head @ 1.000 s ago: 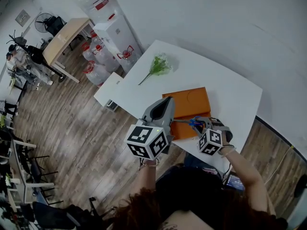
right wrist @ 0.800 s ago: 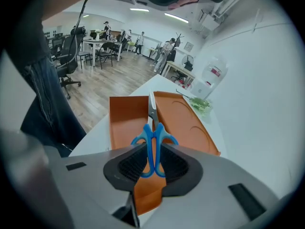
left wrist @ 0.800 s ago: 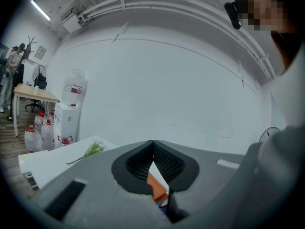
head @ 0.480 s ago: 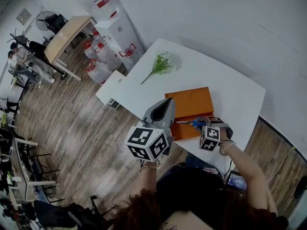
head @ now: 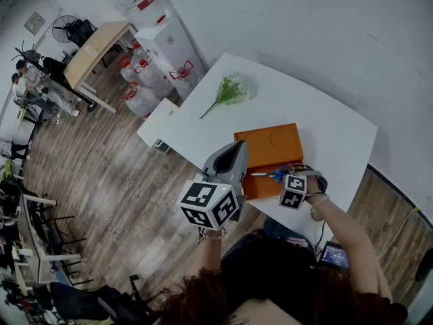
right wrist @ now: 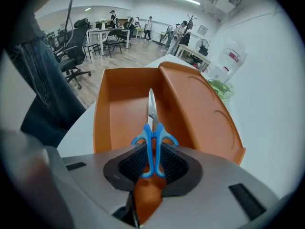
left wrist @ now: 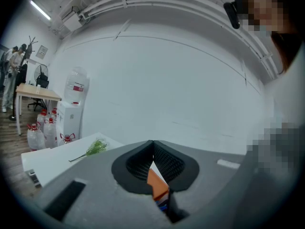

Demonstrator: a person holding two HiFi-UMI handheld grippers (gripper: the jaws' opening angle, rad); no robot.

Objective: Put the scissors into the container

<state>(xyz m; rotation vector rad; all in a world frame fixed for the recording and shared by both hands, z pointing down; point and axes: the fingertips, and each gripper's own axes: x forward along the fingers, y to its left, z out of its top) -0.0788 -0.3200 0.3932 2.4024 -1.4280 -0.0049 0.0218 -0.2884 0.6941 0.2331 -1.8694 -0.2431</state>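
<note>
The right gripper (right wrist: pixel 151 163) clamps the scissors (right wrist: pixel 153 132) by their blue handles. The blades are closed and hang over the open half of the orange container (right wrist: pixel 119 113), just beside its raised lid (right wrist: pixel 200 113). I cannot tell whether the tip touches the floor of the box.

The left gripper (left wrist: pixel 152 149) is off to the side with its jaws together, holding nothing, so nothing steadies the box on the table (head: pixel 325 124).

The likely trouble is the tip jabbing the floor or catching the lid's edge. Either could shove the light box, or tip the scissors over the wall on release.

The scissors' long axis follows the gripper's line, with the tip pointing away and down.
</note>
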